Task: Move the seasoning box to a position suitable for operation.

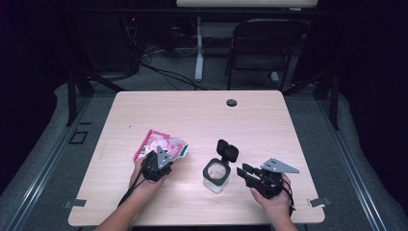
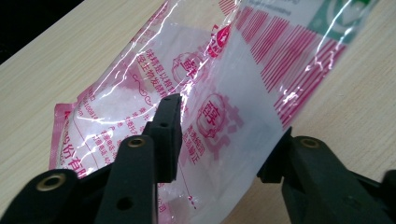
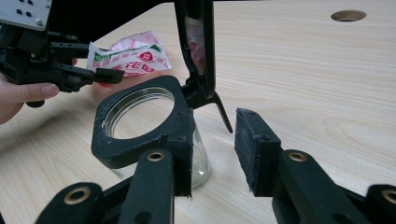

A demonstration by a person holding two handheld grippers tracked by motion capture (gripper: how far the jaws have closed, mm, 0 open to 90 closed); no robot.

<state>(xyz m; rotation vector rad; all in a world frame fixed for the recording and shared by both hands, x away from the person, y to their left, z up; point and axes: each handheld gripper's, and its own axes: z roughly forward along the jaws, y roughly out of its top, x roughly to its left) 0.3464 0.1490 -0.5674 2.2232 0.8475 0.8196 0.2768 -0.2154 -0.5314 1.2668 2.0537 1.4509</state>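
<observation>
left gripper (image 2: 224, 126) jaws closed on the pink plastic bag (image 2: 205, 93), lifted off the table (image 1: 269, 120). right gripper (image 3: 212, 149) half open, holding nothing, left jaw touching the glass jar (image 3: 140, 121).

Both tongs are showing matte black: left tongs (image 1: 161, 155) and right tongs (image 1: 244, 170) carrying grey three-cornered plates, brass-ringed screw holes glinting, black cables trailing.

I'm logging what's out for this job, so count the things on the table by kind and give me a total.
Plastic bags, pink and white print: 1
Glass jars with black hinged lid, open: 1
Handheld grippers: 2, left gripper, right gripper
Total: 4
</observation>
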